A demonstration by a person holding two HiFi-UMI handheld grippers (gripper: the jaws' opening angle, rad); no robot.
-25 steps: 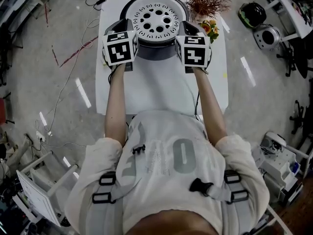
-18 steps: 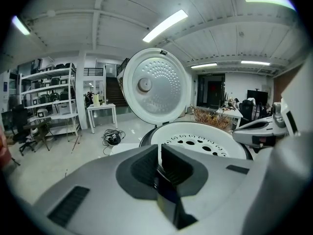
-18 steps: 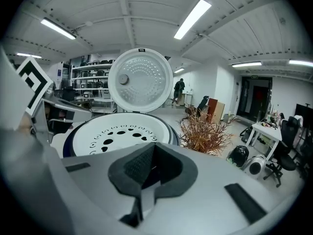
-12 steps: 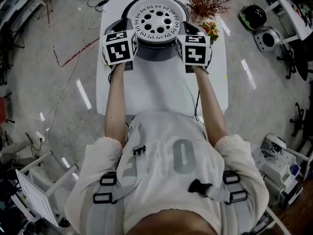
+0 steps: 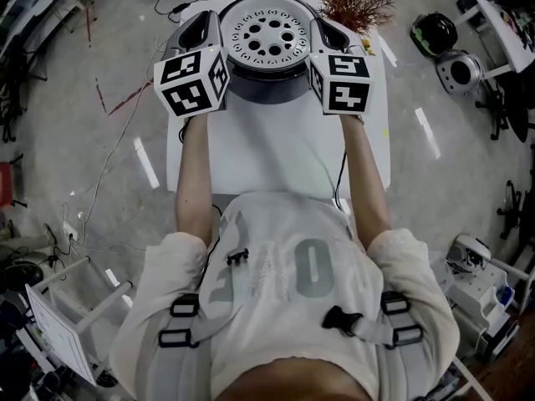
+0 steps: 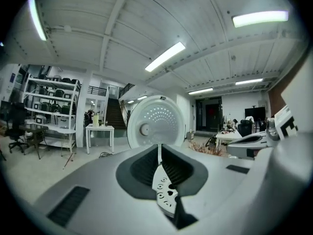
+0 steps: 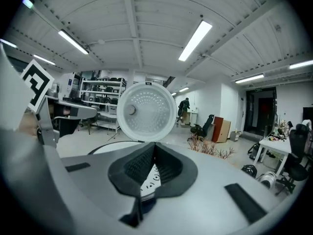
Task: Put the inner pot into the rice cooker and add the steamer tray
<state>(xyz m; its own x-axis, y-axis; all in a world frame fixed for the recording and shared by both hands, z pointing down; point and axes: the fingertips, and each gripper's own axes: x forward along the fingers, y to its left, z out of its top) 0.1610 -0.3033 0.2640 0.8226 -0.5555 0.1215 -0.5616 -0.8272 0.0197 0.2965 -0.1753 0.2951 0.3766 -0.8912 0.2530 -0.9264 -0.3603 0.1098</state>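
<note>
The white perforated steamer tray [image 5: 269, 33] hangs level over the dark grey rice cooker [image 5: 267, 83], carried from both sides. My left gripper [image 5: 216, 27] is shut on its left rim and my right gripper [image 5: 318, 32] on its right rim. In the left gripper view the tray's holed edge [image 6: 165, 192] sits pinched between the black pads [image 6: 143, 168], with the cooker's open white lid [image 6: 155, 121] beyond. The right gripper view shows the same tray edge [image 7: 148, 180] between the closed pads [image 7: 168, 168] and the lid [image 7: 146, 112] behind. The inner pot is hidden under the tray.
The cooker stands at the far end of a white table [image 5: 276, 153]. A dried red-brown plant [image 5: 353, 2] stands at its back right corner. Other cookers [image 5: 432, 25] and cables lie on the floor to the right and left.
Both grippers have risen together with the steamer tray, which now sits higher above the cooker. The marker cubes look larger and farther apart in the head view.
</note>
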